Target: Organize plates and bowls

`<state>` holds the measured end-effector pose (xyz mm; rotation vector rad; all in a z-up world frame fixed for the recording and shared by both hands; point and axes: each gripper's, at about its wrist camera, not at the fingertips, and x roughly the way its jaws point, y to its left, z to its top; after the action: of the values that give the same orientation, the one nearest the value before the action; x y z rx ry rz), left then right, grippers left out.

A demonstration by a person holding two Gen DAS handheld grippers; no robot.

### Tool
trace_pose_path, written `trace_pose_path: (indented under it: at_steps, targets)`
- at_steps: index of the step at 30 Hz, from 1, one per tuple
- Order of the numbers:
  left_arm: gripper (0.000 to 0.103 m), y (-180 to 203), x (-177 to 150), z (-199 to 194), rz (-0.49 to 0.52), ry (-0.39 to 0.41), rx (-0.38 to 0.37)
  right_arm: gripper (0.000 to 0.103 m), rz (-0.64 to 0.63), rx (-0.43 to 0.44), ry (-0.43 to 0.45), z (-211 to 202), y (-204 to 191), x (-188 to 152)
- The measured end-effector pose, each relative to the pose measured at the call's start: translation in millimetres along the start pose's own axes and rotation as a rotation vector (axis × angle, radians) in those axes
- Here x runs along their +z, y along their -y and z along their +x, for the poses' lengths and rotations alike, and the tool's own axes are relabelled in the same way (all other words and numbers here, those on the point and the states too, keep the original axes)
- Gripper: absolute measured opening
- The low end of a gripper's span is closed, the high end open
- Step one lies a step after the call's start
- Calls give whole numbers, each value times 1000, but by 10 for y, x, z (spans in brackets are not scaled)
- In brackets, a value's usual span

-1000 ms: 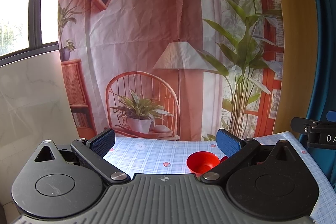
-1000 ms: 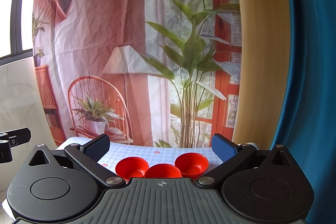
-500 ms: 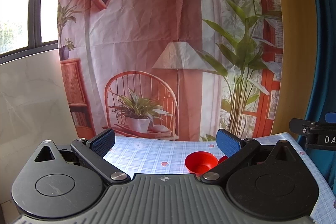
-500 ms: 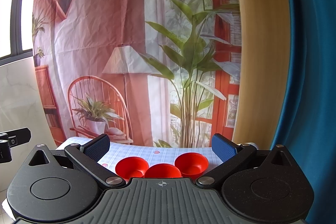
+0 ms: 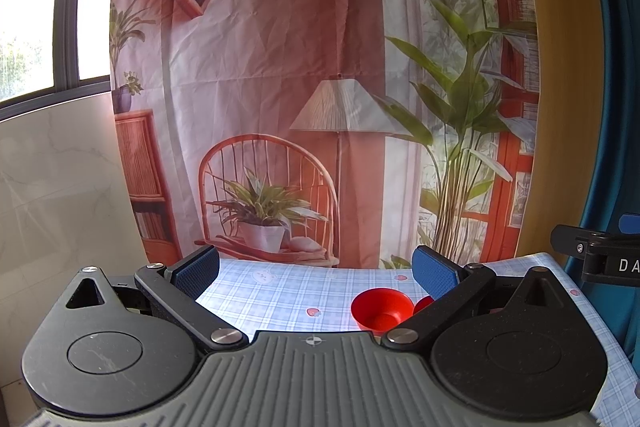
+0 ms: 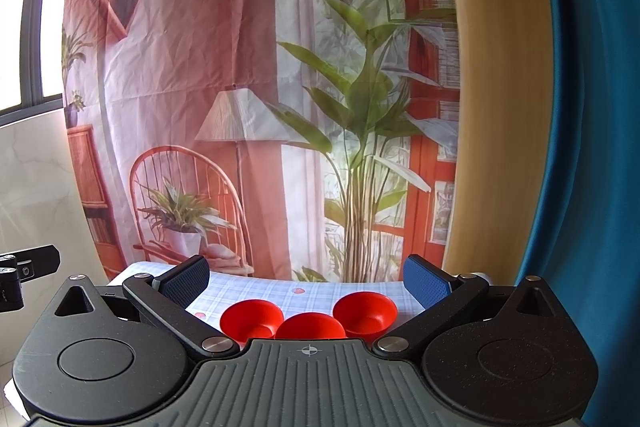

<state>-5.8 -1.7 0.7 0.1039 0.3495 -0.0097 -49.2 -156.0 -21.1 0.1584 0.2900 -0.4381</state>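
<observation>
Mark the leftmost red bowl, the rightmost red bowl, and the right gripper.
leftmost red bowl (image 6: pixel 251 318): right wrist view, inner wall.
rightmost red bowl (image 6: pixel 365 311): right wrist view, inner wall.
right gripper (image 6: pixel 306 281): right wrist view, midway between its fingertips.

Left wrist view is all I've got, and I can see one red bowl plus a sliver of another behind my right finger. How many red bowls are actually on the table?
Observer: Three. The right wrist view shows a left bowl, a middle bowl and a right bowl on the checked tablecloth.
Operator: Are they stacked?
Observer: No. They sit in a row; the middle one is nearest that camera and overlaps the other two in the picture, so I cannot tell whether their rims touch.
Operator: Is the right gripper holding anything?
Observer: No. The right gripper is open and empty, its fingers spread wider than the whole row.
</observation>
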Motion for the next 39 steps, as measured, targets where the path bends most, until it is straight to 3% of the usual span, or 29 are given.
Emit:
trace_pose_path:
  at_steps: [24, 31, 39]
  targets:
    - [103, 11, -38, 8, -9, 14, -22, 103, 7, 23, 9, -2, -28, -25]
    - [103, 33, -162, 71, -34, 43, 2, 103, 13, 73, 38, 66, 1, -197]
    - [103, 76, -434, 335, -27, -8, 20, 103, 25, 64, 21, 308, 78, -496]
